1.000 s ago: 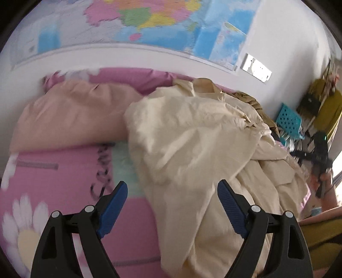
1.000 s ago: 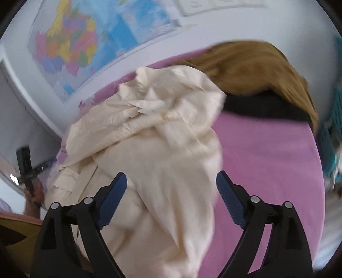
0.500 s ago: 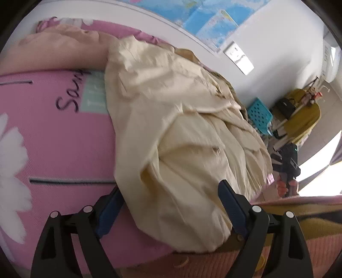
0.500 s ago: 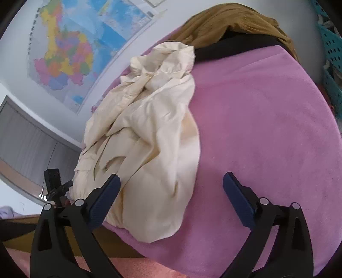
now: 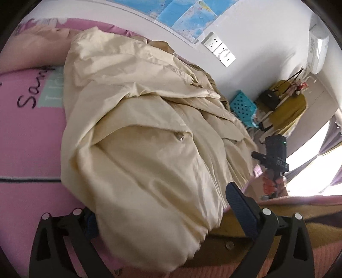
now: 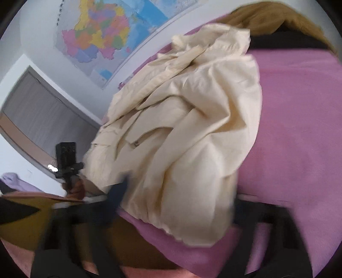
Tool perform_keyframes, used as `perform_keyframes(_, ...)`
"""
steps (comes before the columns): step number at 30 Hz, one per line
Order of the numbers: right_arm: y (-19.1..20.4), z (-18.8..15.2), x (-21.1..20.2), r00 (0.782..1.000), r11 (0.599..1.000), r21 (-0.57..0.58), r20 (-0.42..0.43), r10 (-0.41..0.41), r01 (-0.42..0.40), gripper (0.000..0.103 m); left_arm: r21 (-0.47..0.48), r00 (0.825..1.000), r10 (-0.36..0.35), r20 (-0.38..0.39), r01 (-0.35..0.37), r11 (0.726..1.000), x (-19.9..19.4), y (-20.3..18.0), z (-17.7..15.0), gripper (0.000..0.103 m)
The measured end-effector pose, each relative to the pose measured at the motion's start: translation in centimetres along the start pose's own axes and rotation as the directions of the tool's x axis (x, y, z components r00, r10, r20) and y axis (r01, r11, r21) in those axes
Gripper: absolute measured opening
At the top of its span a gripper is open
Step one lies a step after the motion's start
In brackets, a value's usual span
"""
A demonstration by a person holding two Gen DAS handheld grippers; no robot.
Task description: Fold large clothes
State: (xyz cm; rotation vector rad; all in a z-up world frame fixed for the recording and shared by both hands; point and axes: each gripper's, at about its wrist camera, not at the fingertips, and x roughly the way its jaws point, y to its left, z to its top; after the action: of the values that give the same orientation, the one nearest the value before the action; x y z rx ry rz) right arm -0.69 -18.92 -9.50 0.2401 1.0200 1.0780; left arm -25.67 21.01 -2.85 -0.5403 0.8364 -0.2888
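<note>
A large cream jacket point(image 5: 139, 132) lies crumpled on a pink bed point(image 5: 27, 136). It also shows in the right wrist view point(image 6: 188, 132) on the pink cover point(image 6: 299, 128). My left gripper point(image 5: 162, 216) is open, its jaws either side of the jacket's near hem, which covers the left finger. My right gripper point(image 6: 177, 198) is blurred by motion, its jaws wide apart around the jacket's near edge. Neither holds cloth.
A peach pillow point(image 5: 40, 45) lies at the bed's far left. A brown garment point(image 6: 277, 19) over a black one lies at the far end. A teal basket point(image 5: 243, 107), a chair with yellow clothing point(image 5: 286, 107) and a map-covered wall stand beyond.
Both grippers have dropped toward the bed's near edge and closed in on the jacket's hem. The right wrist view is now motion-blurred.
</note>
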Motion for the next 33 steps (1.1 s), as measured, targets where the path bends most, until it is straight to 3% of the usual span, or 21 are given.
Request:
perform_keyframes(2, 0.2, -0.1, 0.2, 1.0, 1.0, 0.008, -0.001, 0.012, -0.012, 0.024, -0.014, 0.998, 0.06, 0.007, -0.06, 0.998, 0.1, -0.1, 0.4, 0.043)
perform_keyframes(5, 1.8, -0.4, -1.7, 0.996, 0.998, -0.029, 0.07, 0.055, -0.053, 0.017, -0.021, 0.996, 0.057, 0.067, -0.055, 0.998, -1.9, -0.4, 0.6, 0.027)
perform_keyframes(8, 4.5, -0.9, -3.8, 0.99, 0.993, -0.095, 0.116, 0.075, -0.064, 0.015, -0.001, 0.99, 0.023, 0.142, -0.023, 1.0, -5.0, -1.3, 1.2, 0.021)
perform_keyframes(13, 8.2, -2.0, -6.2, 0.972, 0.969, -0.199, 0.152, 0.179, -0.148, 0.015, 0.055, 0.983, 0.001, 0.186, -0.011, 0.998, -8.9, -2.0, 1.3, 0.021)
perform_keyframes(15, 8.8, -2.3, -6.5, 0.974, 0.963, -0.228, 0.141, 0.177, -0.142, 0.018, 0.072, 0.983, 0.017, 0.182, -0.03, 0.997, -9.4, -2.2, 1.2, 0.023)
perform_keyframes(18, 7.2, -2.5, -4.9, 0.984, 0.974, -0.179, 0.082, 0.157, -0.14, 0.027, 0.086, 0.991, 0.038, 0.13, -0.049, 0.995, -8.1, -1.6, 0.8, 0.033)
perform_keyframes(20, 6.2, -2.9, -3.4, 0.99, 0.98, -0.151, 0.035, 0.136, -0.129, 0.041, 0.087, 0.995, 0.038, 0.095, -0.047, 0.995, -6.9, -1.1, 0.3, 0.042)
perform_keyframes(23, 4.8, -3.6, -2.3, 0.992, 0.987, -0.104, 0.002, 0.124, -0.123, 0.047, 0.05, 0.997, 0.061, 0.044, -0.063, 0.997, -5.3, 0.0, -0.3, 0.05)
perform_keyframes(27, 2.7, -4.3, -1.7, 0.992, 0.992, -0.039, -0.021, 0.121, -0.121, 0.058, 0.065, 0.992, 0.122, -0.012, -0.121, 0.991, -3.9, 0.3, -0.4, 0.06)
perform_keyframes(29, 2.7, -4.7, -1.4, 0.993, 0.993, -0.032, -0.035, 0.111, -0.112, 0.067, 0.109, 0.985, 0.169, -0.039, -0.164, 0.98, -3.1, -0.4, -0.5, 0.074)
perform_keyframes(31, 2.8, -4.7, -1.0, 0.993, 0.993, -0.034, -0.044, 0.11, -0.112, 0.064, 0.145, 0.981, 0.187, -0.058, -0.178, 0.973, -2.2, -1.0, -0.8, 0.075)
perform_keyframes(33, 3.3, -4.8, -1.0, 0.993, 0.992, -0.053, -0.043, 0.113, -0.116, 0.048, 0.142, 0.981, 0.188, -0.053, -0.179, 0.974, -2.1, -0.7, -0.9, 0.074)
